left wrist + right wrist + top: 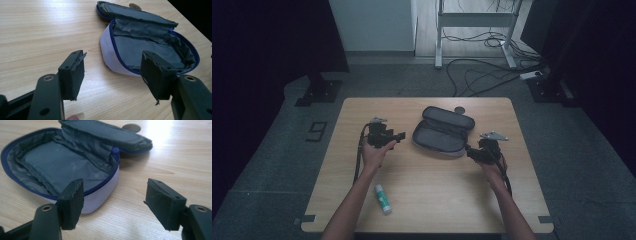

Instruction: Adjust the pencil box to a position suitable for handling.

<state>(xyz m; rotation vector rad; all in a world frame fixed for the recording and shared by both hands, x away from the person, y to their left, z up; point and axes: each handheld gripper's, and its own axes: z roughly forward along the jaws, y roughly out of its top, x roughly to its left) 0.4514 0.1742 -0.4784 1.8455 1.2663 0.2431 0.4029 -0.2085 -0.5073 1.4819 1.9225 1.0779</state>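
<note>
pencil case (443, 133): unzipped, frame centre | left gripper (396, 137): jaws wide apart, empty | right gripper (471, 151): same | glue stick (382, 198): lower left

Ahead of my left gripper (112, 75), whose matt black pads (75, 75) are frayed at the edges, the pouch (140, 47) shows dull grey cloth lining and a smooth pale shell. I see pale wood-grain table (37, 32) with a soft sheen.

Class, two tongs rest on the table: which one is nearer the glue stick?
The left tongs, left of the open pouch. The glue stick lies by that forearm; the right tongs are across the table.
</note>
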